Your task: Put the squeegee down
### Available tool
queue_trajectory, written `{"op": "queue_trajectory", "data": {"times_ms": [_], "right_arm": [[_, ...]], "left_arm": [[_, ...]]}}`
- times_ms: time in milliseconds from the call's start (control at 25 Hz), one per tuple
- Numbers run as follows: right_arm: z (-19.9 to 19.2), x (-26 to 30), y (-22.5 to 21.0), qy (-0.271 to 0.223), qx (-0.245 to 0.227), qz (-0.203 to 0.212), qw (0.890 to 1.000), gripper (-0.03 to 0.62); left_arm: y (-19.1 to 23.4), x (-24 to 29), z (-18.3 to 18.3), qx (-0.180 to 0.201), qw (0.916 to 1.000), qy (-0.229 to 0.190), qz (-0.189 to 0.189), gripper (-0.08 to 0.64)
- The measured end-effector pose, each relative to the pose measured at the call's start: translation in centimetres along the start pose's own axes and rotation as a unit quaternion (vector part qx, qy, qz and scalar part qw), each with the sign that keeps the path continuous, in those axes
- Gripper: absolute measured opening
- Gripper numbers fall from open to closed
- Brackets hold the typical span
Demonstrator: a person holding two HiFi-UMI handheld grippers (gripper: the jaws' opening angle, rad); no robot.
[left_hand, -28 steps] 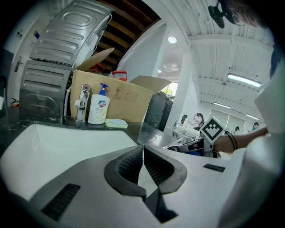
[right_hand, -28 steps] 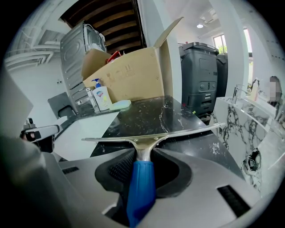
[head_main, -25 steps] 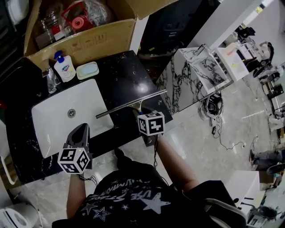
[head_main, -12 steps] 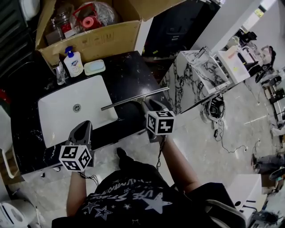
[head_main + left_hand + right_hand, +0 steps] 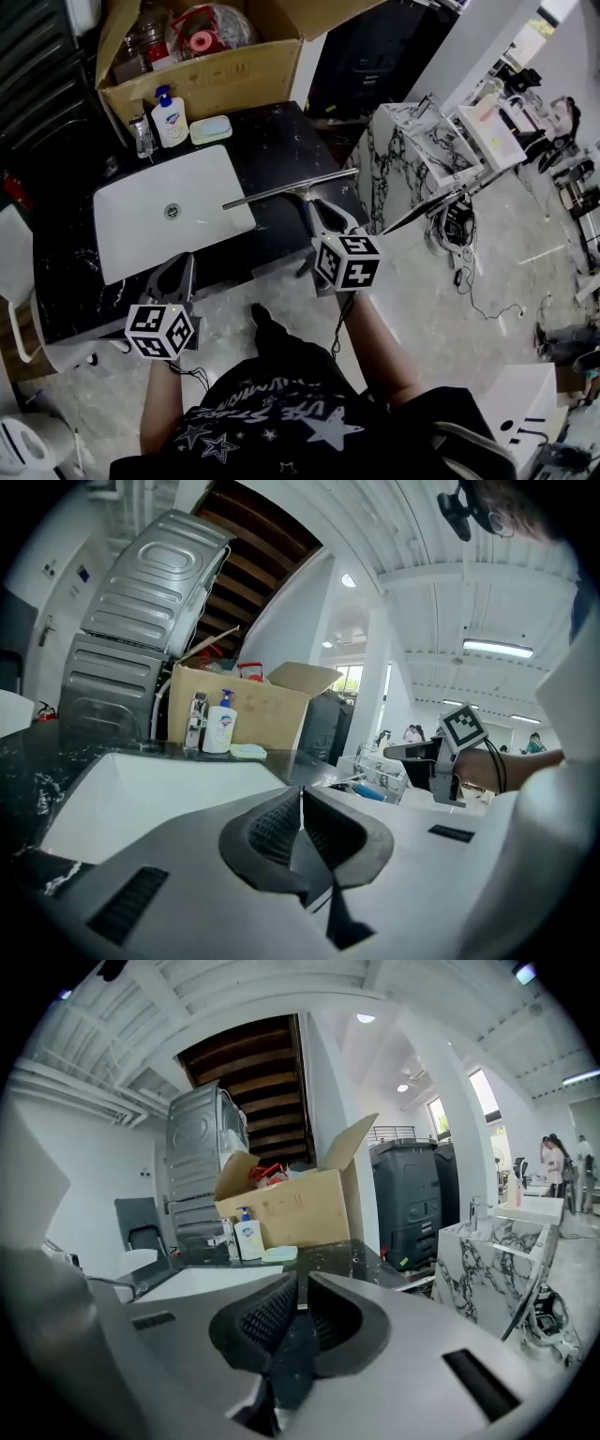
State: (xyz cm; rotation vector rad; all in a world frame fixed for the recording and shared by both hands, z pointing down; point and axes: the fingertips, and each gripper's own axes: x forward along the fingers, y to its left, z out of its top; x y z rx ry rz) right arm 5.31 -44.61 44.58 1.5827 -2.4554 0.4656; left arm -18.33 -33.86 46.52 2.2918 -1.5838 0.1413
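The squeegee has a long metal blade and a dark handle. It is held just above the black counter, its blade reaching from the sink's right edge toward the counter's right end. My right gripper is shut on its handle, and a thin strip of the handle shows between the closed pads in the right gripper view. My left gripper hovers at the counter's front edge below the white sink. It is shut with nothing in it.
A soap bottle, a faucet and a soap dish stand behind the sink. An open cardboard box sits behind them. A marble-patterned stand is to the right, with cables on the floor beyond.
The head view has shifted, so the counter sits higher and further right in frame. The squeegee stays in the right gripper over the counter beside the sink. The left gripper has barely moved.
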Motion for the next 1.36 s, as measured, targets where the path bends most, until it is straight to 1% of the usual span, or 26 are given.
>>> {"op": "queue_trajectory", "data": {"times_ms": [240,560,1000,1360], "right_arm": [[-1.2,-4.5,3.4,-0.019,0.001,0.019,1.0,0.061],[-5.2,-10.6,7.3,-0.006,-0.007,0.022,1.0,0.06],[-9.8,-17.2,10.1,0.005,0.0,0.012,1.0,0.058],[-13.2,-20.6,11.7,0.022,-0.006,0.007,1.0,0.058]], "left_arm": [[-1.3,-4.8,-1.8,-0.001,1.0,-0.002,-0.001,0.027],[-3.2,-10.5,-4.2,-0.003,0.9999,0.001,-0.014,0.027],[-5.4,-16.8,-7.2,-0.007,0.9995,0.009,-0.029,0.027],[-6.2,-20.3,-8.5,-0.012,0.9993,0.009,-0.033,0.027]]}}
